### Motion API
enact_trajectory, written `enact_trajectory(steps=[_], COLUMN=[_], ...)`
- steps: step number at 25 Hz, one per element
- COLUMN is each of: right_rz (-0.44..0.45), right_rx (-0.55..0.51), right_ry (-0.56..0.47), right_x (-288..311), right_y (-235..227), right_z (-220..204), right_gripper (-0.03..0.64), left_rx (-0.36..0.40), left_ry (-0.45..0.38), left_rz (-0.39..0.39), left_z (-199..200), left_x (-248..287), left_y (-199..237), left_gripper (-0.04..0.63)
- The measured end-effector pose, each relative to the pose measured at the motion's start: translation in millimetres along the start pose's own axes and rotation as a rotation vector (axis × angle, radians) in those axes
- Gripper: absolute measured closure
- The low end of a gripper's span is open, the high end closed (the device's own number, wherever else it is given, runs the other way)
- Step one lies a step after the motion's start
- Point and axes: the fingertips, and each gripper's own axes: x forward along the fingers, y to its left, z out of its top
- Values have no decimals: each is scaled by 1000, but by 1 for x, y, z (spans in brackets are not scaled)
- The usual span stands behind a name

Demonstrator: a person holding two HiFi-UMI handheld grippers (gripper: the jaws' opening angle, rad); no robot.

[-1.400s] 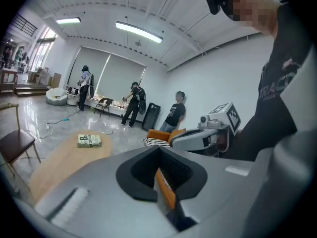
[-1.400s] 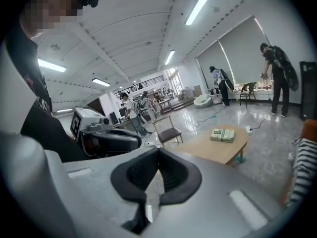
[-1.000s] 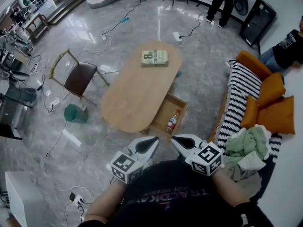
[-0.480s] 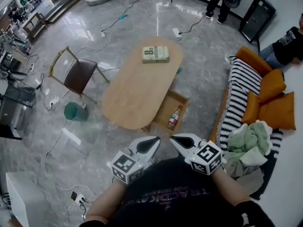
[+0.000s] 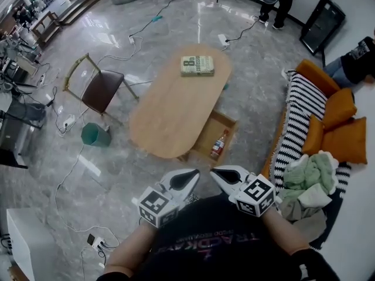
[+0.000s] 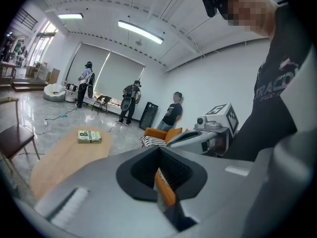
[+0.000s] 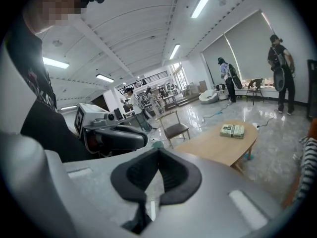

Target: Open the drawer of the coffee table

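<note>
Fingers of our left gripper (image 5: 188, 175) and right gripper (image 5: 217, 173) are pressed together and empty at lower centre, well apart from the drawer (image 5: 205, 138), already pulled out mid-frame with a bottle (image 5: 218, 146) inside. Tugging it further, we judge, could drop it off its runners and roll the bottle.

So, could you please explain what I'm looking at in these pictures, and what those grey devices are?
A person holds two hand-held clamps, the left gripper and right gripper, close to the chest; both are shut and empty. The top-down picture comes from a camera on the person's head; the other two come from cameras riding on each gripper, looking along its jaws. On the coffee table lies a book. Its drawer is pulled out, with a bottle inside.
</note>
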Motion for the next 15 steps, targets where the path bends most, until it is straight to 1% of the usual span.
enact_trajectory(steps=[15], right_rz=[17], right_rx=[-12], right_ry=[16], right_x=[5], right_y=[2], right_z=[2], right_gripper=[615], left_rx=[-17], left_ry=[-10], left_rz=[3], left_z=[1], left_x=[-2], left_y=[4], left_gripper=[594])
